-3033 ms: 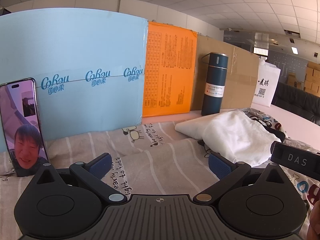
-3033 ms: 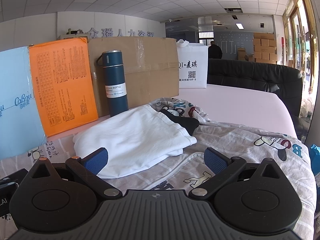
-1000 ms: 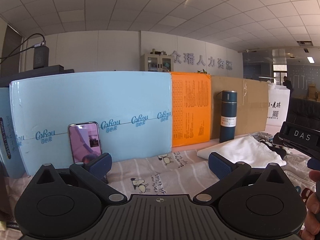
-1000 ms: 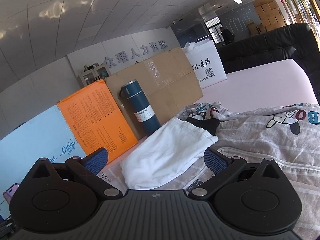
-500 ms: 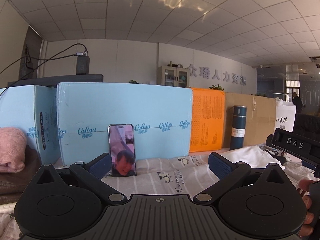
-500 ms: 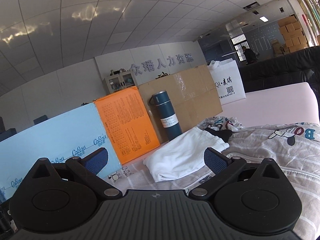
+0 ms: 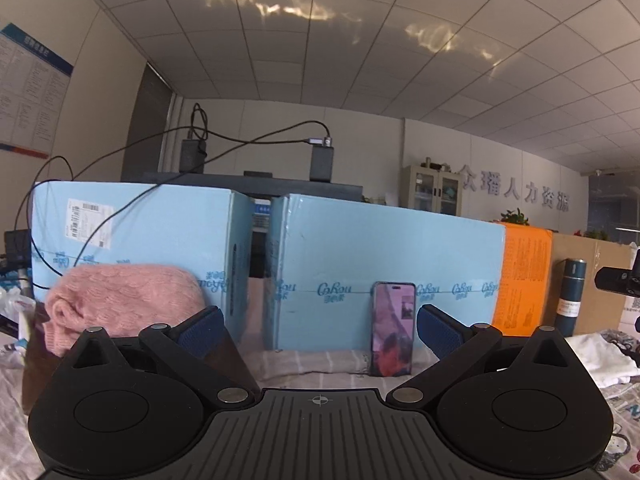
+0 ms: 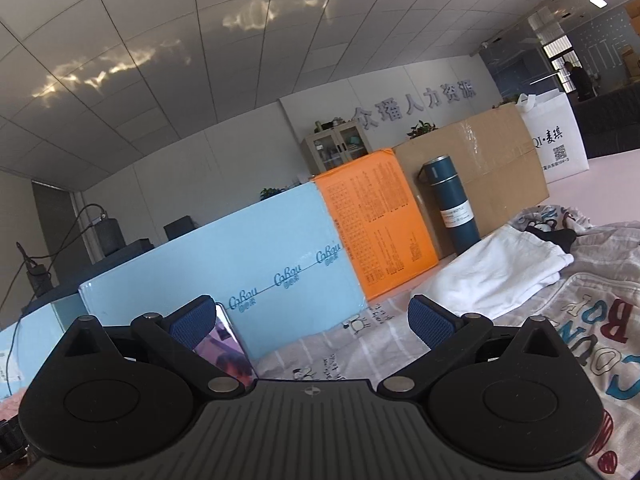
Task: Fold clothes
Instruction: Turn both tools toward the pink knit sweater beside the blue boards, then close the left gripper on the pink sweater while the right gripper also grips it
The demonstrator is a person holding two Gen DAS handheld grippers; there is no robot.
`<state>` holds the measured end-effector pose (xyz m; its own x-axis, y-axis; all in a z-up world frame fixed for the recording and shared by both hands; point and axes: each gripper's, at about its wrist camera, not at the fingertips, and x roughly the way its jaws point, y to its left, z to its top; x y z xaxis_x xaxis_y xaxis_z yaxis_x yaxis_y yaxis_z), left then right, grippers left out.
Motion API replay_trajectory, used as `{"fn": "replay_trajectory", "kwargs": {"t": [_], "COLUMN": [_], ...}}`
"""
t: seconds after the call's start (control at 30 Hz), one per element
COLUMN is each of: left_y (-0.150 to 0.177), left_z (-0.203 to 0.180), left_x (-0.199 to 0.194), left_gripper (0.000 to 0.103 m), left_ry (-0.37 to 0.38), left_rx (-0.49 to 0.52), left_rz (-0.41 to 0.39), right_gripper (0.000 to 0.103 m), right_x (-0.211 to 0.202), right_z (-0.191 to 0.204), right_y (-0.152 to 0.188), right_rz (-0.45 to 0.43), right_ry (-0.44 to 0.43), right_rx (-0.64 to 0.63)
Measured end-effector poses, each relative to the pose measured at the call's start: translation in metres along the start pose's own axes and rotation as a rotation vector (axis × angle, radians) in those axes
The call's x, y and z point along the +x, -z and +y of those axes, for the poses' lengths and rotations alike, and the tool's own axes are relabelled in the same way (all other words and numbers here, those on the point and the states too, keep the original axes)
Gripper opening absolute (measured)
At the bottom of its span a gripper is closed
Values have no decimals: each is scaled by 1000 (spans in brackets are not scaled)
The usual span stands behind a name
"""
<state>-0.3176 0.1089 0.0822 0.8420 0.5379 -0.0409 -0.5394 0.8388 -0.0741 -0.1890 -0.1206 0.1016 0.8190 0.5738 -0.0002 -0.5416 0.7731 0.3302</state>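
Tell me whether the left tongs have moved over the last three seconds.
Yes. The left tongs swung leftward and drew back: the phone went from the view's left edge to right of centre, and the flask slid to the right edge.

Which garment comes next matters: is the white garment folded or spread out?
Folded: the white garment lies as a compact layered stack with stacked edges showing.
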Motion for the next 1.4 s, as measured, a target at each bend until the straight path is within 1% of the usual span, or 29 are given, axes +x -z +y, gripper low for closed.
{"fn": "replay_trajectory", "kwargs": {"t": [0.13,0.2,0.27,0.3,0.37,0.43,0.5,0.6,0.67,0.7,0.77,0.83,0.87,0.9,0.93,1.07,1.17,1.2,1.23,1.27,1.3,1.37,1.4], "left_y": [-37,-52,-66,-72,-78,-82,-70,-31,-6,6,17,22,25,29,32,38,44,46,49,51,52,53,54], "left_z": [40,61,84,96,123,149,176,204,213,218,226,238,244,250,254,253,251,248,245,242,240,237,235], "left_x": [-8,-11,-10,-9,-3,3,12,31,44,47,51,50,50,52,54,74,89,93,95,97,98,99,100], "left_gripper": [103,103,103,103,103,103,103,103,103,103,103,103,103,103,103,103,103,103,103,103,103,102,102], "left_ry": [-149,-232,-313,-349,-396,-436,-441,-415,-376,-341,-254,-134,-88,-74,-67,-111,-142,-149,-156,-165,-180,-210,-225], "left_rx": [41,49,35,12,-92,-200,-326,-465,-513,-528,-541,-580,-605,-643,-667,-642,-620,-610,-607,-600,-587,-561,-547], "left_rz": [-110,-147,-179,-195,-231,-267,-299,-284,-250,-236,-198,-181,-172,-164,-150,-48,32,62,76,86,87,89,90], "right_gripper": [103,103,103,103,103,103,103,103,103,103,103,103,103,103,103,103,102,101,96,88,83,74,71], "right_x": [8,22,37,45,66,89,116,150,172,182,207,225,231,238,244,259,262,265,269,271,272,271,269], "right_z": [25,50,76,90,122,153,179,204,211,216,225,228,231,235,239,253,261,262,262,261,260,257,257], "right_y": [-12,-23,-33,-38,-43,-42,-31,-3,25,37,62,83,92,100,109,141,158,165,173,178,182,186,187], "right_rz": [22,49,78,96,134,168,212,291,365,404,473,511,529,549,568,638,662,682,705,724,743,740,732], "right_ry": [-129,-236,-347,-404,-508,-552,-583,-663,-686,-686,-691,-708,-710,-710,-711,-720,-732,-735,-738,-749,-761,-768,-770], "right_rx": [-18,-42,-68,-80,-113,-115,-96,-82,-48,-34,-10,4,18,34,50,95,92,95,99,110,122,123,114]}}
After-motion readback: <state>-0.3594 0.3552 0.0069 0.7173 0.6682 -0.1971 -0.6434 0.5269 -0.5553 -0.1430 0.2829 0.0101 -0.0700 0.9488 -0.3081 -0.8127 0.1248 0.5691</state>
